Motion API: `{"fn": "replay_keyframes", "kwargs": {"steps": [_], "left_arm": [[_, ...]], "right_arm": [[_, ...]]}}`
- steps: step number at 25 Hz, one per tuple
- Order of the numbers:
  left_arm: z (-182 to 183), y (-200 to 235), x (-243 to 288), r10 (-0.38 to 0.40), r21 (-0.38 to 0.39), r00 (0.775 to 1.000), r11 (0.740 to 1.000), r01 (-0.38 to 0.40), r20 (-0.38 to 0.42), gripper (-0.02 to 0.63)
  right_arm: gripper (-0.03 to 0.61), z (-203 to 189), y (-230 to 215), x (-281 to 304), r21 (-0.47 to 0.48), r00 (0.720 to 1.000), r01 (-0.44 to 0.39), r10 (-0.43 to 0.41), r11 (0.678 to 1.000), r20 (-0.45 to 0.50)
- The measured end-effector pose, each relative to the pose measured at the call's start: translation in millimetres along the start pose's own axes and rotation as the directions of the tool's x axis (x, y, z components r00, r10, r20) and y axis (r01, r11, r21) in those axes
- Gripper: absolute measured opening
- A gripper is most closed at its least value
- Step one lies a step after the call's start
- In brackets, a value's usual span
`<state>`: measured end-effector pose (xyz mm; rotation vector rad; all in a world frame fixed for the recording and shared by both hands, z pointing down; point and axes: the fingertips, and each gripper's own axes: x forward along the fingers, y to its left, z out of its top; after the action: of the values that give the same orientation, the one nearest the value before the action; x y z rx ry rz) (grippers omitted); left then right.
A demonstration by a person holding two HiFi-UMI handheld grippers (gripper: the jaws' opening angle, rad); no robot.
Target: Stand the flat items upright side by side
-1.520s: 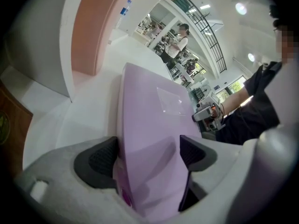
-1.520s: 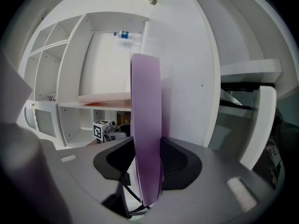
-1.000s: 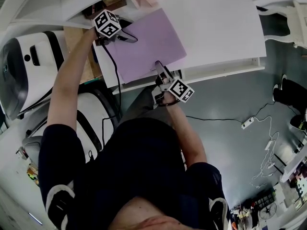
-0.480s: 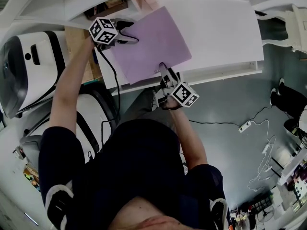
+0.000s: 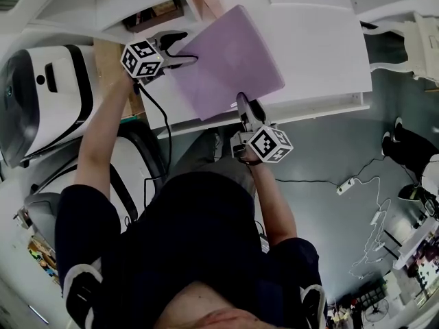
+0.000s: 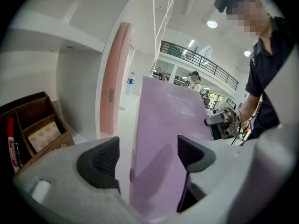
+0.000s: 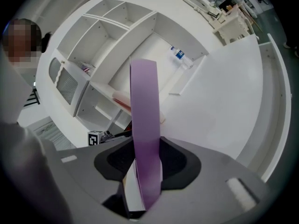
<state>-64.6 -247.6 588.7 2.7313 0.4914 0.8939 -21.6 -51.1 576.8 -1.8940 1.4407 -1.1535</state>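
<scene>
A thin purple book is tilted up off the white table. My right gripper is shut on its near edge; in the right gripper view the book runs edge-on out of the pinched jaws. My left gripper straddles the book's left edge. Its jaws are closing, and in the left gripper view a gap shows between the left pad and the book, so it is not gripped there. A pink book stands upright against the shelf wall behind.
A wooden desk organizer with pens sits left of the pink book. White shelf compartments rise behind the table, with a water bottle at the back. The table's front edge runs just beyond my right gripper.
The purple book has shifted right and tilted up further. My right gripper moved right and toward the person with it. My left gripper slid a little left and lower along the book's edge.
</scene>
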Motion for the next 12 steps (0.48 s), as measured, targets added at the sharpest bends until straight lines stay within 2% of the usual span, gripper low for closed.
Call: {"fn": "replay_keyframes", "kwargs": {"steps": [6,12], "left_arm": [[18.1,-15.9,-8.0,0.083,0.041,0.993,0.995,-0.086,0.078,0.397],[41.4,-29.9,-21.4,0.179,0.053,0.969,0.980,-0.190,0.171,0.376]], "right_arm": [[0.155,22.6,5.7,-11.9,-0.110,1.000,0.020,-0.018,0.994,0.016],[0.155,44.5,17.2,-24.8,-0.211,0.999,0.034,-0.025,0.977,0.047]]}}
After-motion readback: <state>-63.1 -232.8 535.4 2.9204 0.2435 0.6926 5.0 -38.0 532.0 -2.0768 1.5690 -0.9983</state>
